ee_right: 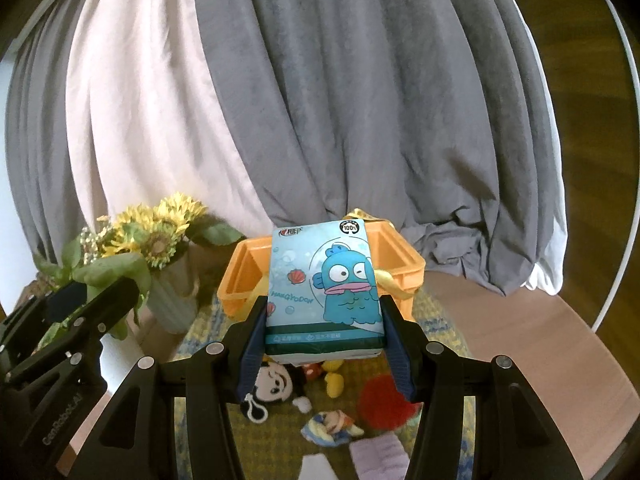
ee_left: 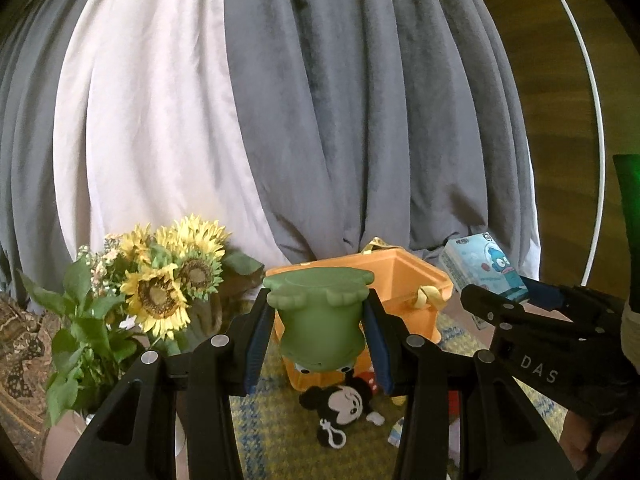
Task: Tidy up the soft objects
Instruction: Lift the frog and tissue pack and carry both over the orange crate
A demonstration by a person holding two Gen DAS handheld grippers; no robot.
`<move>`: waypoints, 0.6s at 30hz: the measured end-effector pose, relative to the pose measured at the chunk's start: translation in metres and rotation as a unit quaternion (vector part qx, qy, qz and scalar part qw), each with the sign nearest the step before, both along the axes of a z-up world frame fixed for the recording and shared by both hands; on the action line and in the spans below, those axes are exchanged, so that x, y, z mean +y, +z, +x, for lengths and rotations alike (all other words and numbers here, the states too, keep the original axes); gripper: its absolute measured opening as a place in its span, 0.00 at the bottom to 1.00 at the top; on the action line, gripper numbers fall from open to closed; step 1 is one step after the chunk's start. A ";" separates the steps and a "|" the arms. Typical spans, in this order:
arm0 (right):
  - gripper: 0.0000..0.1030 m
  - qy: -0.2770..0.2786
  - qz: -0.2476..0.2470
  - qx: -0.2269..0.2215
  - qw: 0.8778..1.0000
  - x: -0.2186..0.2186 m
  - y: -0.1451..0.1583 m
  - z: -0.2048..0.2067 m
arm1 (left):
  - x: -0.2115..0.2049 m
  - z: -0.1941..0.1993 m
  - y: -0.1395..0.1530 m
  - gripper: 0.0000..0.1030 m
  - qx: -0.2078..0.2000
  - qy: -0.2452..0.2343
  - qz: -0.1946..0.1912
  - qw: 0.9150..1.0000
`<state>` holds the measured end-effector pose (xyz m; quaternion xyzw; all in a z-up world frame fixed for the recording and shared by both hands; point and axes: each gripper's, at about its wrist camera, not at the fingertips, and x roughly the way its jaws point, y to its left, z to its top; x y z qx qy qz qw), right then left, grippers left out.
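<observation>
The orange bin [ee_left: 404, 280] sits straight ahead of both sets of jaws and a little below them, open top up, with grey curtain behind it. That is the relation that matters: both loads are lifted clear of the mat and the bin mouth lies just beyond the fingertips, forward and down.

Next in size, the tissue pack [ee_right: 324, 288]. The right gripper [ee_right: 324, 340] has its jaws pressed on the 2 long sides of the pack near its bottom end, so the pack stands upright, long axis running away from the jaws toward the bin. Its top edge overlaps the bin's far rim in the right wrist view, so I judge this hand is lined up almost dead centre on the opening.

Then the green frog toy [ee_left: 320, 320]. The left gripper [ee_left: 318, 336] is clamped on its body from both sides, jaws at a middling width, toy hanging head toward the camera, flat base pointing at the bin. The bin mouth lies ahead and slightly to the right of these jaws.

Which hand is nearer the bin, I cannot tell.

Below the jaws on the mat: a Mickey plush [ee_left: 340, 404], a red piece [ee_right: 384, 404], and a small doll [ee_right: 332, 426], all on the near side of the bin.
</observation>
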<state>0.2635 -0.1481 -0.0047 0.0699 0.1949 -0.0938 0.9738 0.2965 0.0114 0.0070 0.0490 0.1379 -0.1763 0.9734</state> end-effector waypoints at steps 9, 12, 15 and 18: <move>0.52 0.036 -0.003 -0.006 0.999 -0.031 0.008 0.032 | -0.030 0.022 0.008 0.42 -0.009 0.039 -0.003 0.999; 0.52 0.048 -0.005 -0.007 0.999 -0.041 0.009 0.042 | -0.039 0.030 0.010 0.42 -0.015 0.049 -0.004 0.999; 0.52 0.056 -0.003 -0.011 0.998 -0.050 0.010 0.056 | -0.048 0.039 0.010 0.42 -0.017 0.055 -0.001 0.998; 0.52 0.058 -0.002 -0.013 0.998 -0.058 0.011 0.068 | -0.055 0.051 0.011 0.42 -0.019 0.058 0.001 0.998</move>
